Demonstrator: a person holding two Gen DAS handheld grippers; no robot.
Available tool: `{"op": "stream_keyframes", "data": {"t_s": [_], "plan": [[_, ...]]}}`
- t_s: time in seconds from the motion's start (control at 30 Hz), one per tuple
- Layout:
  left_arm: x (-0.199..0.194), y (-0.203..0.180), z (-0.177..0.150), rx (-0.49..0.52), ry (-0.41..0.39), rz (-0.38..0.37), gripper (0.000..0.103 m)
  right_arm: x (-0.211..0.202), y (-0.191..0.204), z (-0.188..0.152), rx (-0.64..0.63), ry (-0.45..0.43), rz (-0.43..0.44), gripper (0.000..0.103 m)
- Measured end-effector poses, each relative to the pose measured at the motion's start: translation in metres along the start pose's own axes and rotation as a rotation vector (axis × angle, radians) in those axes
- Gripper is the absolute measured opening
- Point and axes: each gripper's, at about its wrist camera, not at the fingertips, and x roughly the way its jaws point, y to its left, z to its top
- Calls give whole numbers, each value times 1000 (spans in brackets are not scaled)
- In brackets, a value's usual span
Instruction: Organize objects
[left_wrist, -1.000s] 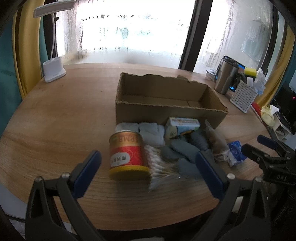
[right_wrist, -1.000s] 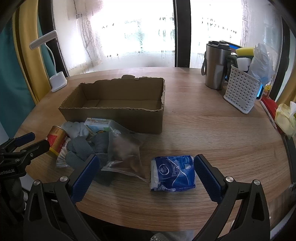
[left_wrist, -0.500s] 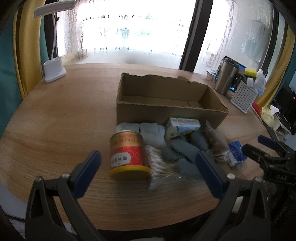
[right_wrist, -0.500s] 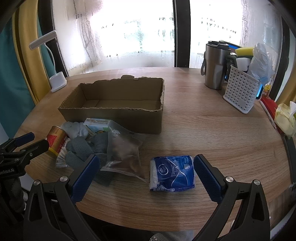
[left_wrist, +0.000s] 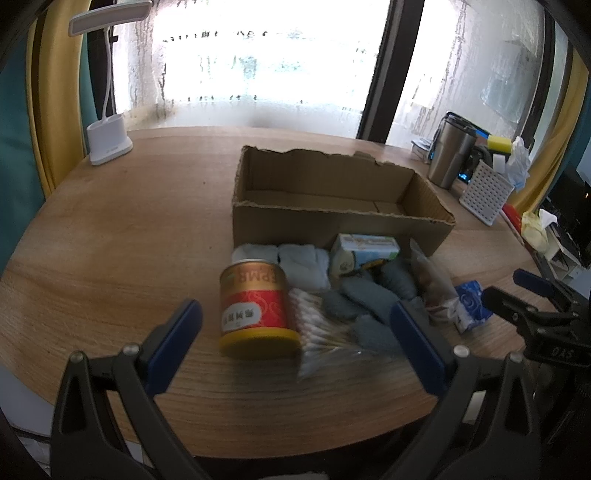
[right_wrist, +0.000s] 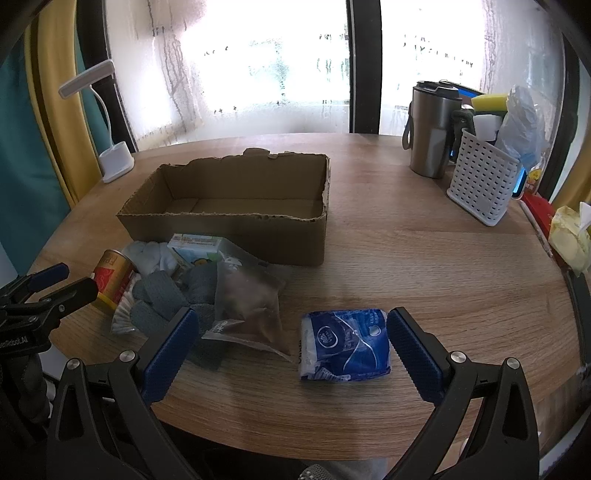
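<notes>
An empty cardboard box (left_wrist: 332, 218) (right_wrist: 236, 221) stands mid-table. In front of it lies a pile: a red and yellow can (left_wrist: 255, 306) (right_wrist: 110, 278), white socks (left_wrist: 303, 266), a small carton (left_wrist: 364, 249) (right_wrist: 195, 245), grey gloves (left_wrist: 364, 299) (right_wrist: 162, 295), cotton swabs (left_wrist: 317, 332) and a clear bag of brown bits (right_wrist: 247, 299). A blue tissue pack (right_wrist: 345, 345) (left_wrist: 471, 304) lies apart to the right. My left gripper (left_wrist: 295, 332) is open, low before the can. My right gripper (right_wrist: 291, 339) is open just short of the tissue pack.
A white desk lamp (left_wrist: 109, 147) (right_wrist: 114, 162) stands at the back left. A steel tumbler (right_wrist: 430, 129) (left_wrist: 448, 157) and a white perforated basket (right_wrist: 484, 184) (left_wrist: 485, 192) with a sponge and a plastic bag stand at the back right. The round wooden table's edge (right_wrist: 332, 443) is close below me.
The left view has shifted very slightly and is a little blurred. The right gripper and all the objects stay where they were.
</notes>
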Motion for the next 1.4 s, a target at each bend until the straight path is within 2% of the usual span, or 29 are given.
{"op": "stream_keyframes", "data": {"t_s": [0.97, 1.4], "plan": [[1, 3, -1, -9, -1, 1, 103, 1, 10, 0, -5, 9, 11, 103], [8, 16, 1, -45, -10, 19, 103, 12, 10, 3, -7, 19, 23, 103]]}}
